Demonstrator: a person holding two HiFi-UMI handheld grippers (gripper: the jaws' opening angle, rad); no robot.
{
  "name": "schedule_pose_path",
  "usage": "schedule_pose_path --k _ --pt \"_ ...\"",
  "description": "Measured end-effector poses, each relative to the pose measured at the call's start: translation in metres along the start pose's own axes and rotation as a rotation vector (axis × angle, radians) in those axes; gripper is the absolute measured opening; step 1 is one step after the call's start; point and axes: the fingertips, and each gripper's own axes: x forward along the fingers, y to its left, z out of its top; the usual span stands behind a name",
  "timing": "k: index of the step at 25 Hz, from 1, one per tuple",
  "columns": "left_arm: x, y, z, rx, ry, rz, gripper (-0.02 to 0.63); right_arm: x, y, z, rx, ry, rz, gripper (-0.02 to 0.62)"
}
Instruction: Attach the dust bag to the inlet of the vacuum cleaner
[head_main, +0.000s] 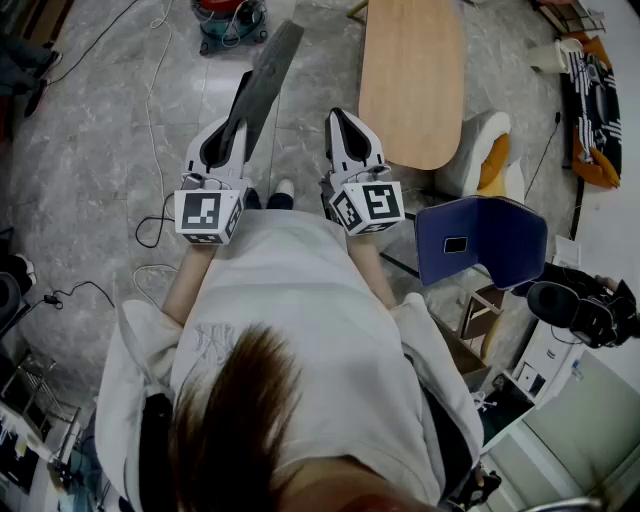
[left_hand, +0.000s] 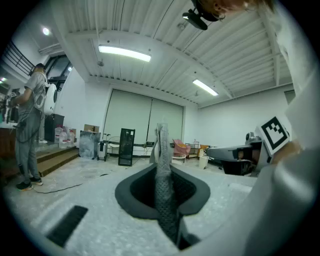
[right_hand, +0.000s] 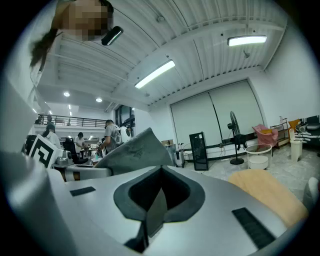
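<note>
The left tool (head_main: 235, 128) was clamped shut on one end of the grey dust bag (head_main: 265, 80). The bag stuck out ahead of it, flat and nearly level in the air, well above the floor (head_main: 100, 130). In the left gripper view the fabric ran edge-on between the closed jaws. A red canister (head_main: 228, 18), probably the vacuum cleaner, stood on the far part of the floor, well apart from the bag; its inlet could not be made out. The right tool (head_main: 345, 118) was beside the left, pointing the same way, fully shut with nothing between its jaws. To its right, a wooden surface (head_main: 410, 80) reached away.

The bag was pinched at only one end, so it might sag or twist on the way over, and its opening could then meet the inlet crooked. Cables (head_main: 150, 110) lay on the floor ahead to the left and could catch a foot.
</note>
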Motion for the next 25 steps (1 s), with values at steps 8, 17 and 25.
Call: schedule_pose_path --k 8,17,25 --pt "-0.003 -0.004 -0.003 -0.004 0.007 0.020 0.038 -0.006 -0.004 -0.003 -0.001 0.009 0.006 0.002" --pt "0.001 -0.016 -0.001 0.009 0.008 0.026 0.038 -0.012 -0.013 -0.001 0.007 0.002 0.023 0.002" --pt "0.001 -0.026 -0.006 0.014 0.011 0.052 0.038 -0.021 -0.023 -0.001 0.021 -0.024 0.076 0.002"
